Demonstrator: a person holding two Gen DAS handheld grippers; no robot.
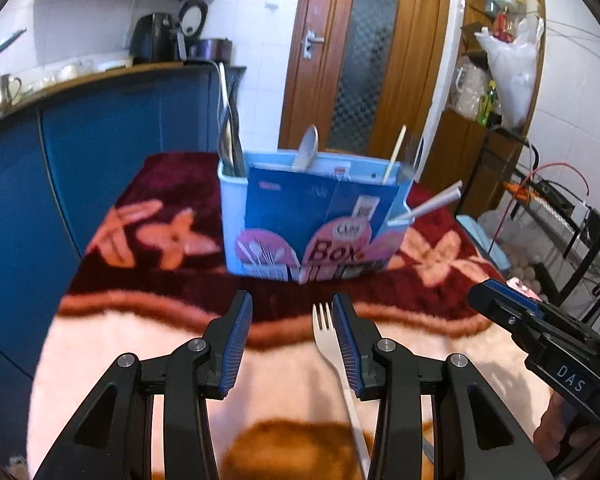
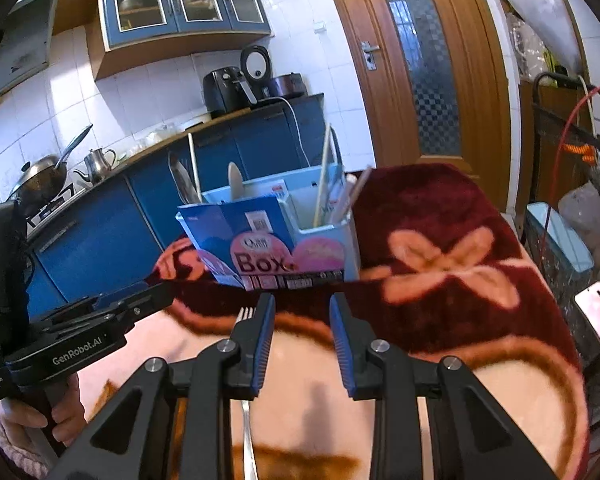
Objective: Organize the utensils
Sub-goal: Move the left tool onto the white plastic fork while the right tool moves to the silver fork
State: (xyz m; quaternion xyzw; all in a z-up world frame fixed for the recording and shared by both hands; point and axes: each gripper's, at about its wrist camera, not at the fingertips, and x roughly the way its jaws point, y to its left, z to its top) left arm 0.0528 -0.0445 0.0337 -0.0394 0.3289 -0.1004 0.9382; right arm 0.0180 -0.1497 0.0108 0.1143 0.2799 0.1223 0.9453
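A light-blue utensil box (image 1: 312, 220) with a "Box" label stands on the floral blanket; it also shows in the right wrist view (image 2: 276, 236). It holds spoons, chopsticks and straws upright. A pale fork (image 1: 328, 336) lies on the blanket, tines toward the box, just inside the right finger of my open left gripper (image 1: 292, 320). In the right wrist view the fork (image 2: 246, 316) lies just left of my open, empty right gripper (image 2: 302, 316), partly hidden by its left finger. The right gripper (image 1: 540, 332) also shows at the right of the left wrist view.
The red and pink floral blanket (image 2: 440, 272) covers the surface. Blue kitchen cabinets (image 1: 100, 148) stand to the left, a wooden door (image 1: 360, 52) behind. A wire rack with cables (image 2: 580, 184) and a light-blue bin (image 2: 556, 240) are to the right.
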